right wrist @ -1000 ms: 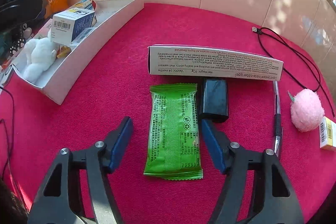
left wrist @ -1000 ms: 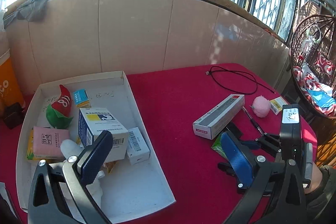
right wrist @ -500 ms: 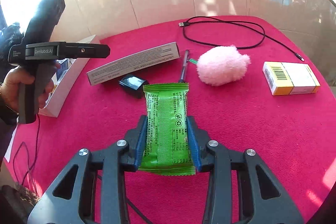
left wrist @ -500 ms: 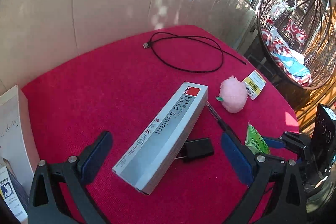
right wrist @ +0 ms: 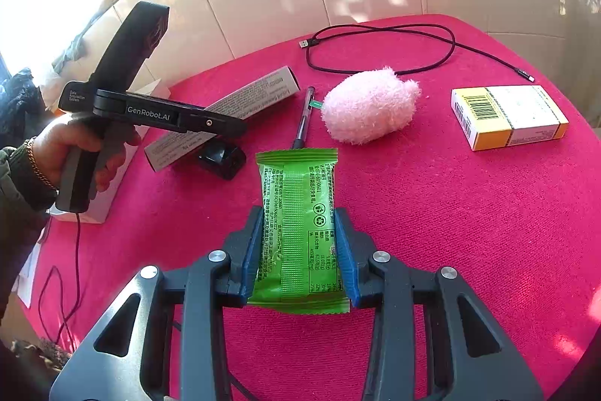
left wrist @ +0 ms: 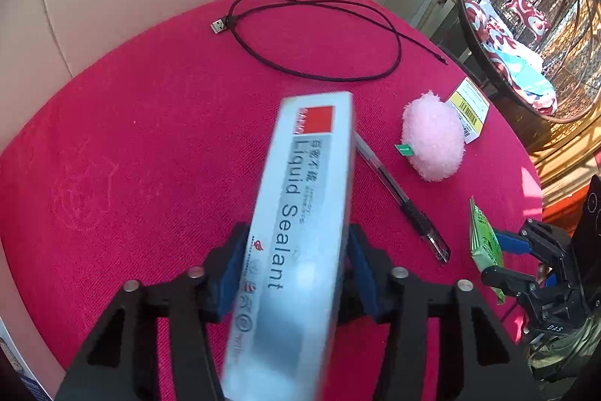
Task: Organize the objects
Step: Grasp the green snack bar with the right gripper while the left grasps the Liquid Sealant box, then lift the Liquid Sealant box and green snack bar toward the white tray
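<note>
The left tongs (left wrist: 296,273) clamp the Liquid Sealant box (left wrist: 300,213); the right tongs (right wrist: 298,250) clamp the green snack packet (right wrist: 298,213). Bare red table (left wrist: 131,138) spreads leftward, while the yellow box (right wrist: 511,115) sits near its right edge.

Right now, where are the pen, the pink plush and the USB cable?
pen (left wrist: 407,205), left wrist view, black grip.
pink plush (right wrist: 366,109), right wrist view, body middle.
USB cable (left wrist: 392,32), left wrist view, loop's right bend.

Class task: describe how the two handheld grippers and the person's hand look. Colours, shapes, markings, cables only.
Left gripper and right gripper: black angular frames with triangular cut-outs, silver round bolts, blue ribbed finger pads. Seen from the right wrist camera, the left one has a black pistol-style handle printed "GenRobot.AI" with a thin black cable hanging below. The hand wears a gold chain bracelet and dark sleeve.
</note>
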`<state>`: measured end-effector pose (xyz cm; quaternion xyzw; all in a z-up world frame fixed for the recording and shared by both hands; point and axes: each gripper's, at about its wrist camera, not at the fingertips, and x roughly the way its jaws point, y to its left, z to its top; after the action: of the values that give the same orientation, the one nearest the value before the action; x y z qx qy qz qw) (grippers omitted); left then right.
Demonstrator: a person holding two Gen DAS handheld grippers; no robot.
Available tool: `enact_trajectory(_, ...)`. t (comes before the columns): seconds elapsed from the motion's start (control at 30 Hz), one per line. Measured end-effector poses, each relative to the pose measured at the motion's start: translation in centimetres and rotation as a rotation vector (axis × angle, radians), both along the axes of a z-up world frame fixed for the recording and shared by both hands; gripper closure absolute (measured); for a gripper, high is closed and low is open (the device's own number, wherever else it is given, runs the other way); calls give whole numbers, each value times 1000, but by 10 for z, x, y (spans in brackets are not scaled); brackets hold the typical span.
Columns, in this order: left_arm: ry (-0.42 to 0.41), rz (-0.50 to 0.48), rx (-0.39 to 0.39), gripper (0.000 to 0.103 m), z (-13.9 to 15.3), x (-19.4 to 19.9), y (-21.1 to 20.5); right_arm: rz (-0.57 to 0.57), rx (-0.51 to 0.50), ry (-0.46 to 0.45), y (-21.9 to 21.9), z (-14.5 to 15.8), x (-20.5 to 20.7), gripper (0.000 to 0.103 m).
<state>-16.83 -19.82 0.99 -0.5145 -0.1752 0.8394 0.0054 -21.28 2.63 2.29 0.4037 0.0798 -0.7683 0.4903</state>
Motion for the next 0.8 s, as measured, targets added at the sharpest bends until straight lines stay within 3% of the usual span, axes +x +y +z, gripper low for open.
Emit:
enact_trajectory(0.17,73,90,-11,57,7,30,3,11,-41,22,-3,12,5,67)
enact_trajectory(0.53,373,252,-135,57,85,140,39,43,-122,98,-21,51,34,67)
enact_trajectory(0.8,439,373,-194,57,107,197,22,75,-167,149,-34,79,55,67)
